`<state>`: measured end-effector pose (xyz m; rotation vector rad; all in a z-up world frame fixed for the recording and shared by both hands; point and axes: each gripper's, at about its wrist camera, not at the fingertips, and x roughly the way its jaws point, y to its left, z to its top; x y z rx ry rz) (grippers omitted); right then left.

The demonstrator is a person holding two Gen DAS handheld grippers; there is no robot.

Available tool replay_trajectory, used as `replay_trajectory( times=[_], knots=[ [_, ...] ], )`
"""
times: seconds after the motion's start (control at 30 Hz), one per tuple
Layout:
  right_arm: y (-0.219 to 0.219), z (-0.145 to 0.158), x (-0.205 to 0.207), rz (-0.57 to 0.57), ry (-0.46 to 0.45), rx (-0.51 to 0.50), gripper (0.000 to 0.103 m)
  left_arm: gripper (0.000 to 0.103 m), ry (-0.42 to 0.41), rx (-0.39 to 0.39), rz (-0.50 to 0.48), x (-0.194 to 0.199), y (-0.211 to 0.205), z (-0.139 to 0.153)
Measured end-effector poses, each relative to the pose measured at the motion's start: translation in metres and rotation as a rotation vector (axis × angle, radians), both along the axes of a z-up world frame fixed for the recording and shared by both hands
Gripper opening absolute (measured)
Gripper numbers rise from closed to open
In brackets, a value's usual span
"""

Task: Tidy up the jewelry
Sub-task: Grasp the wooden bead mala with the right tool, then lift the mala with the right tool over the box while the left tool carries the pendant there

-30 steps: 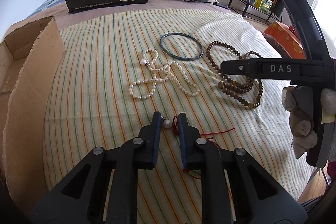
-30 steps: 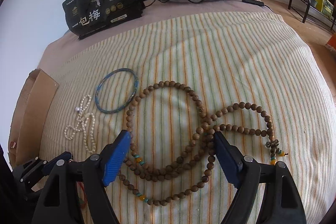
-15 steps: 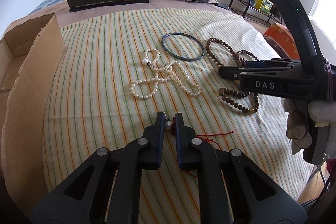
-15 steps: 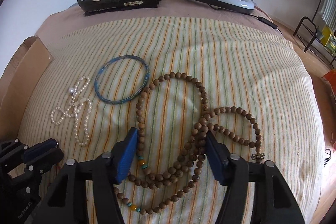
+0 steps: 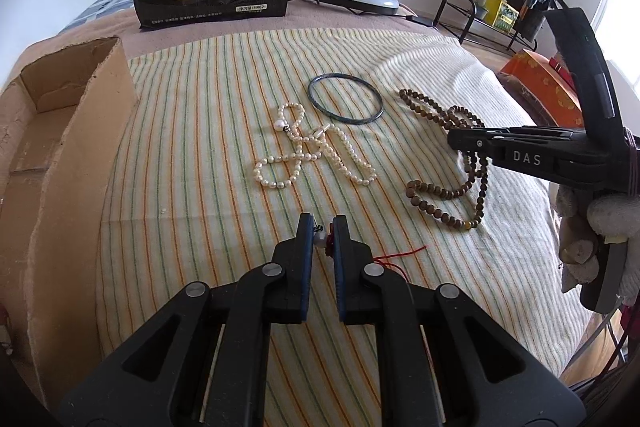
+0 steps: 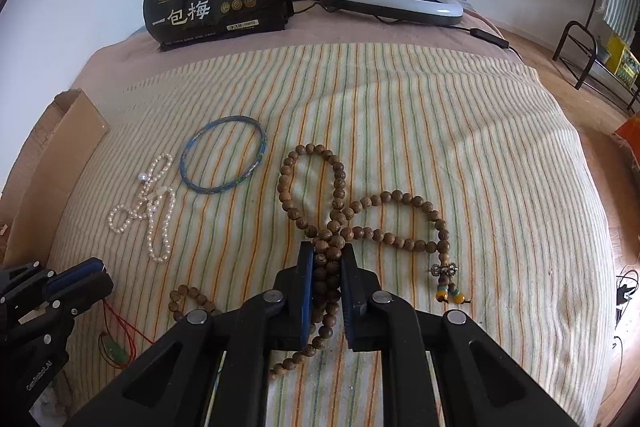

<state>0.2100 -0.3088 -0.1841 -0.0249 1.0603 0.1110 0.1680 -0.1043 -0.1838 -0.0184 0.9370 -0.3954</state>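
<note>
Wooden beads fill the narrow gap of the right gripper, whose jaws are pinched on a gathered bunch of the long brown strand while its loops and tasselled end lie on the striped cloth. Over on the other side, the left gripper is drawn nearly together around a small pearl charm on a red cord; the pads look to be touching it, though whether the hold is firm I cannot tell. Just beyond its tips lies the pearl necklace, tangled in loops, and past that the dark blue bangle, flat and apart from the rest. A cardboard box stands open at the left edge of the cloth, and no jewelry is visible inside from this angle. By my judgement the sorting has barely begun: two pieces are gripped but not lifted away, and the necklace and bangle lie untouched.
</note>
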Motion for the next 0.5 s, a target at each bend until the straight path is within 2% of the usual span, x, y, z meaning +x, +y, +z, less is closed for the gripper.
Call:
replay_trajectory(
  times=[0.2,0.5],
  knots=[
    [-0.011,0.021,-0.014,-0.015,-0.038,0.030,0.010,0.007,-0.022,-0.012,0.010,-0.009,0.006,0.013],
    [-0.017,0.062,-0.033,-0.015,-0.108,0.058,0.010,0.007,-0.084,-0.034,0.009,-0.025,0.011,0.046]
  ],
)
